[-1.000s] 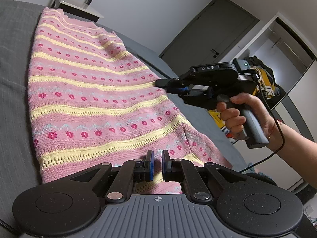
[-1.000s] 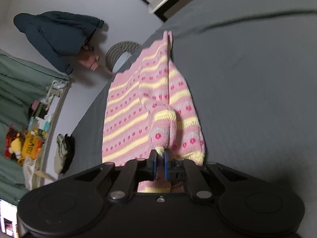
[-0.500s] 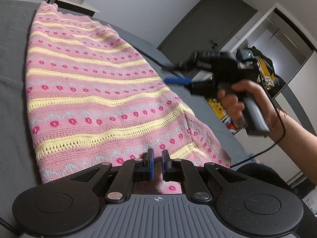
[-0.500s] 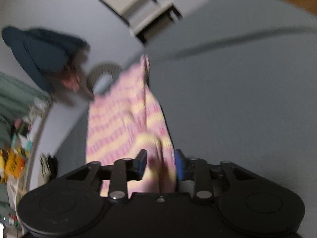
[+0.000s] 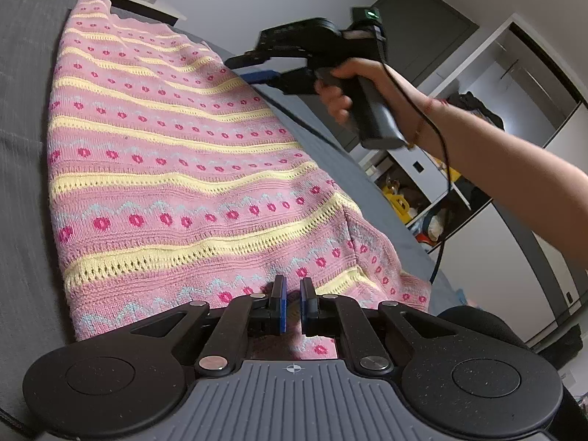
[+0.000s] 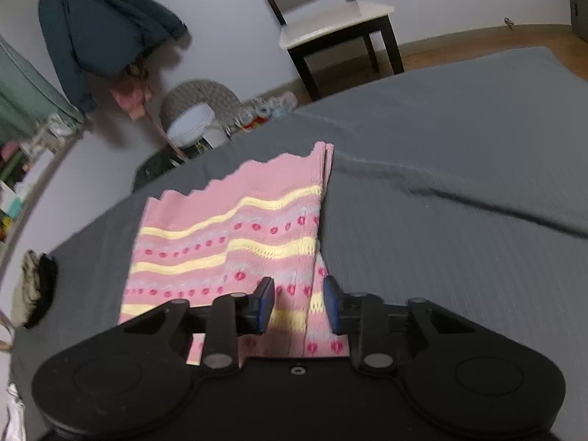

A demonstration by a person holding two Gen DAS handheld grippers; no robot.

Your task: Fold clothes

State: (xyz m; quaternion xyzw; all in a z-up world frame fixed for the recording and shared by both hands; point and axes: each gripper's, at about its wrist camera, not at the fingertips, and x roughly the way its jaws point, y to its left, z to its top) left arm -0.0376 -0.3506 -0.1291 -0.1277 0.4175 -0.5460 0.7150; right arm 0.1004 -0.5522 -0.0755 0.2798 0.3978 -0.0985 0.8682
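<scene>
The pink striped knit [image 5: 176, 169] is lying flat on the grey bed [image 6: 459, 191], stretching from the near edge toward the far edge by the chair [image 6: 330, 18]. The left gripper [image 5: 292, 303] has its jaws nearly closed, pinching a fold of the near hem, while the right gripper [image 6: 298, 299] hangs in the air over the knit's right side edge with jaws wide apart and nothing in them. Looks like a fold just got laid down, so I'd guess the next move needs the right one to drop and grab an edge or corner for the next fold.
</scene>
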